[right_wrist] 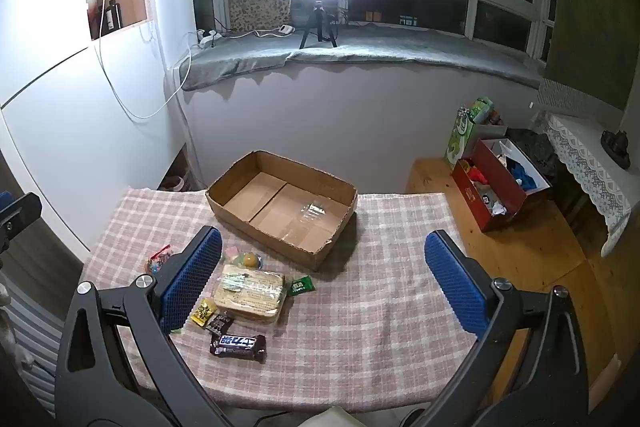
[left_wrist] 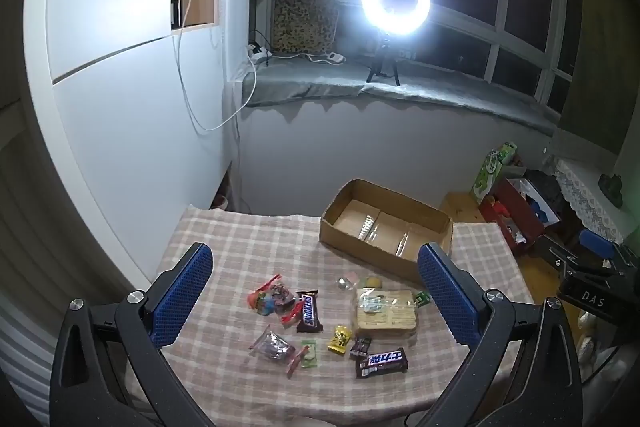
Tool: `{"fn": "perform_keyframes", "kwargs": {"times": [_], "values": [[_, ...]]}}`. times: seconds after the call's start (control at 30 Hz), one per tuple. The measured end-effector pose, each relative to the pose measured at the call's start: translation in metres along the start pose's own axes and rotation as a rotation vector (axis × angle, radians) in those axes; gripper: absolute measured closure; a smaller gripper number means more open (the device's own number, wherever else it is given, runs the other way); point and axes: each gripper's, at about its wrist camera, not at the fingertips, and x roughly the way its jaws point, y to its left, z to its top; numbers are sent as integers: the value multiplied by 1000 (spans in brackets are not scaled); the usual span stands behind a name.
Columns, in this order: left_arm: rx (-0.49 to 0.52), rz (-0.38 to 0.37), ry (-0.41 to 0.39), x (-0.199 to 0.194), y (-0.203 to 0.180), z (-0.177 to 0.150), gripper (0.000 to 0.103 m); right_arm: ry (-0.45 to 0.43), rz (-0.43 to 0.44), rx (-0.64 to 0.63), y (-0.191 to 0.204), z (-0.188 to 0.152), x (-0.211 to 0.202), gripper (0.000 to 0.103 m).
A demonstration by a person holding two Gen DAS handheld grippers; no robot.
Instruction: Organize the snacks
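Snacks point(left_wrist: 320, 323) scattered on near part of checked worktop point(right_wrist: 380, 307), nothing yet in empty cardboard box point(right_wrist: 282, 205) at far side. Left tongs point(left_wrist: 316, 291) spread wide above pile, gripping nothing; right tongs point(right_wrist: 322, 281) likewise wide, empty. Upright Snickers bar point(left_wrist: 309, 311) and clear candy bags seen only from left wrist; from right wrist, mostly cracker pack point(right_wrist: 250, 293) and lying chocolate bar point(right_wrist: 238, 345).

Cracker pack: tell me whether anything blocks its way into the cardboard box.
Nothing visible does. The cracker pack lies just short of the cardboard box, which is open on top and holds only a scrap of clear wrap. A jelly cup sits near the pack's far edge, low enough to lift over.
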Motion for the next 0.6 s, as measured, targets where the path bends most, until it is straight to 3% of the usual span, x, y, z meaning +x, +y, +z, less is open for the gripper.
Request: {"fn": "perform_keyframes", "kwargs": {"times": [0.6], "values": [[0, 1, -2, -1, 0, 0, 1, 2, -1, -3, 2, -2, 1, 0]]}}
